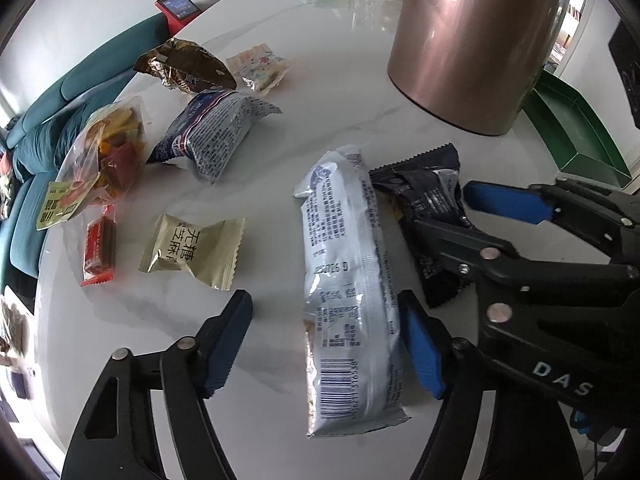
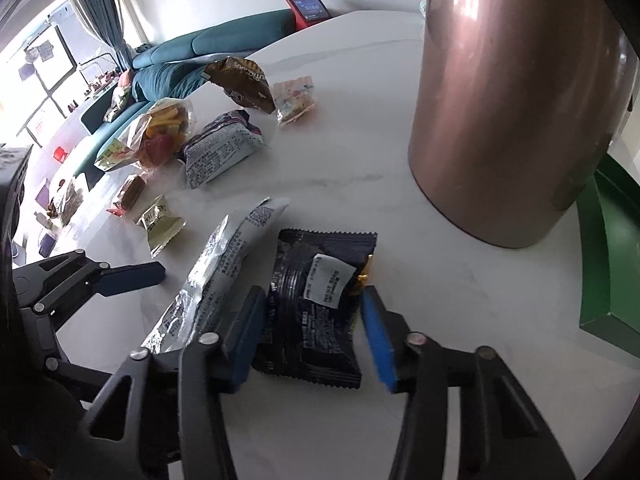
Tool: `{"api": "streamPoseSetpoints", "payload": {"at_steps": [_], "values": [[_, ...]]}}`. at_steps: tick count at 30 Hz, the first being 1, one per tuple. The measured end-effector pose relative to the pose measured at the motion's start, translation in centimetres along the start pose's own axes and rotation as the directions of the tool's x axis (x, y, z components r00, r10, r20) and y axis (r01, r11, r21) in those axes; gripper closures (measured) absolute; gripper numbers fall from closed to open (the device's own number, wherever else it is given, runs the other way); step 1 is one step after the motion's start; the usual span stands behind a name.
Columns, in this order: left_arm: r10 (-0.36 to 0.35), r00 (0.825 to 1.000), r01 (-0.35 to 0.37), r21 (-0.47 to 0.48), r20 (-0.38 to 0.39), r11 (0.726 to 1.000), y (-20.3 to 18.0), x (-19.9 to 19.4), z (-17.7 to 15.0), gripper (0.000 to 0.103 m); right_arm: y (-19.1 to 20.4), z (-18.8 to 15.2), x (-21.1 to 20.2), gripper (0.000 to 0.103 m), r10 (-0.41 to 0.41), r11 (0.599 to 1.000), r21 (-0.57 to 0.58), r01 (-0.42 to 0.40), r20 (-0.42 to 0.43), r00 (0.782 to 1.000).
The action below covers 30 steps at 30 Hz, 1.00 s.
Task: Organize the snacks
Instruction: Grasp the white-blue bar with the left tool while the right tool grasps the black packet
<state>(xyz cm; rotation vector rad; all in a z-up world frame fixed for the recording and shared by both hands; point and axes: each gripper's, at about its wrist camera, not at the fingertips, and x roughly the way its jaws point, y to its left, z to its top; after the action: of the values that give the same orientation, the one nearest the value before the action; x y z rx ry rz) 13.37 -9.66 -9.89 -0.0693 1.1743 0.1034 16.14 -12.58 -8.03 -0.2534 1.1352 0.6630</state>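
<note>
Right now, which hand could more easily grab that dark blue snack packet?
The right. Its tongs already straddle the dark blue packet, one pad on each side. The left tongs straddle the long white packet instead.

Copper cylinder (image 1: 472,44) on white table (image 1: 340,92), teal sofa (image 1: 52,120), red-framed screen (image 1: 179,7) beyond.

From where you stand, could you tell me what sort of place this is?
Most likely a home living room: a white marble-look table strewn with snack packets, a teal sofa beside it, and curtained windows behind.
</note>
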Motion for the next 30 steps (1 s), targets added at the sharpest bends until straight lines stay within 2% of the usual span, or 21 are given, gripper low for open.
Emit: {"api": "streamPoseSetpoints", "payload": {"at_steps": [3, 6, 8, 10, 18, 20, 22, 24, 26, 30], "values": [[0.004, 1.000, -0.004, -0.008, -0.001, 1.000, -0.4, 0.3, 0.5, 0.038, 0.0, 0.1, 0.1, 0.028, 0.003, 1.000, -0.004, -0.003, 0.000, 1.000], [0.000, 1.000, 0.000, -0.004, 0.001, 1.000, -0.9, 0.3, 0.7, 0.044, -0.2, 0.0, 0.1, 0.032, 0.015, 1.000, 0.005, -0.015, 0.001, 1.000], [-0.005, 1.000, 0.005, 0.003, 0.011, 1.000, -1.4, 0.2, 0.9, 0.058, -0.2, 0.0, 0.1, 0.034, 0.024, 1.000, 0.005, -0.024, 0.001, 1.000], [-0.013, 1.000, 0.012, 0.019, 0.014, 1.000, -2.1, -0.3, 0.8, 0.065, -0.3, 0.0, 0.3, 0.035, 0.032, 0.999, 0.008, -0.032, -0.007, 0.999], [-0.018, 1.000, 0.018, 0.026, 0.024, 0.999, -3.0, -0.4, 0.9, 0.068, -0.1, 0.3, 0.7, 0.034, 0.014, 1.000, 0.012, -0.014, -0.026, 1.000], [-0.026, 0.999, 0.025, 0.024, 0.031, 0.999, -2.2, 0.0, 0.6, 0.070, -0.1, 0.3, 0.7, 0.034, 0.007, 1.000, 0.008, -0.007, -0.029, 1.000], [-0.034, 0.999, 0.033, 0.021, 0.034, 0.999, -1.9, -0.1, 0.5, 0.073, 0.0, 0.3, 0.7, 0.036, 0.003, 1.000, 0.003, -0.003, -0.023, 1.000], [-0.049, 0.998, 0.049, 0.008, 0.038, 0.999, -1.6, -0.2, 0.4, 0.075, -0.1, 0.3, 0.6, 0.047, 0.007, 1.000, 0.006, -0.007, -0.017, 1.000], [-0.060, 0.997, 0.060, 0.003, 0.041, 0.998, -1.2, -0.3, 0.2, 0.078, -0.4, 0.2, 0.5, 0.054, 0.017, 1.000, 0.026, -0.017, -0.006, 1.000], [-0.073, 0.996, 0.073, 0.007, 0.053, 0.997, -1.1, -0.7, 0.0, 0.087, -1.0, 0.1, 0.2, 0.056, 0.043, 0.997, 0.061, -0.044, 0.022, 0.999]]}}
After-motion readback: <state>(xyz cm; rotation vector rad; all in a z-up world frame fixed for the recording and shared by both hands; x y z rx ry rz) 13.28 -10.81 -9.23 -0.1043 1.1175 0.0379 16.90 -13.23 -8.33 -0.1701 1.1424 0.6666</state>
